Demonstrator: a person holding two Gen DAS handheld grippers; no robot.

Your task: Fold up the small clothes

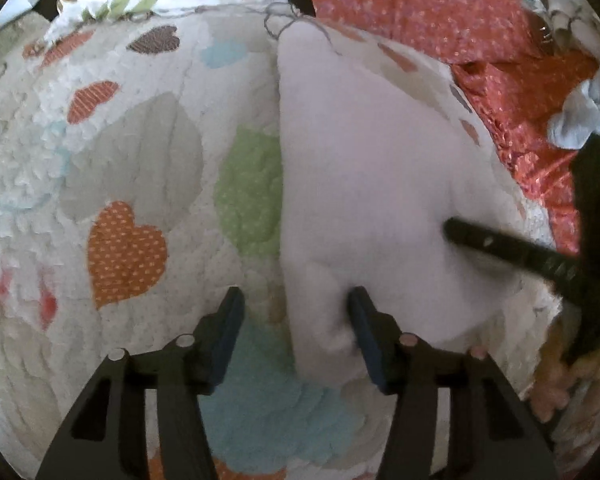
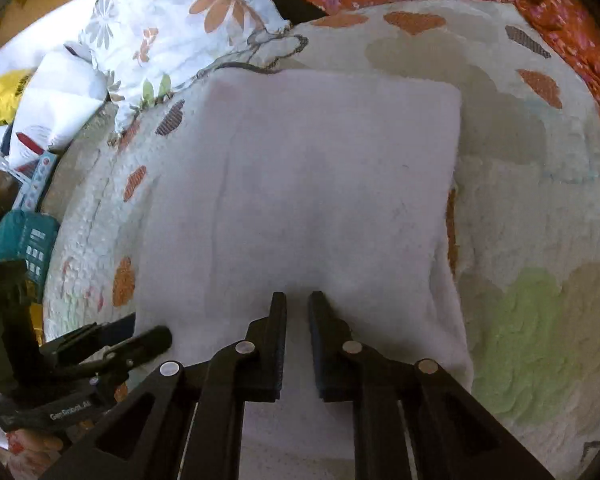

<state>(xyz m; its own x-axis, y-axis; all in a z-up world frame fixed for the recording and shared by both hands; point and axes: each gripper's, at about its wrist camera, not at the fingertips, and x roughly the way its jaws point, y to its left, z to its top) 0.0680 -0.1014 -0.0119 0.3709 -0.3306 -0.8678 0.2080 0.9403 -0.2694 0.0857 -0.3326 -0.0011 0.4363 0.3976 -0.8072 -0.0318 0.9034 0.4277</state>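
A white cloth (image 1: 364, 184) lies folded flat on a quilt with heart shapes (image 1: 128, 248). It also shows in the right wrist view (image 2: 308, 184) as a rough rectangle. My left gripper (image 1: 296, 304) is open at the cloth's near left edge, with its right finger on the cloth and its left finger over the quilt. My right gripper (image 2: 298, 304) is nearly shut, its tips resting on the cloth's near edge with a narrow gap and nothing clearly pinched. The right gripper's fingers (image 1: 500, 248) reach in from the right in the left wrist view.
An orange flowered fabric (image 1: 440, 4) lies at the far right of the bed. A floral pillow (image 2: 188, 28) sits at the far left. A teal basket (image 2: 24, 244) and bags stand beside the bed. A grey-blue garment (image 1: 580, 120) lies on the orange fabric.
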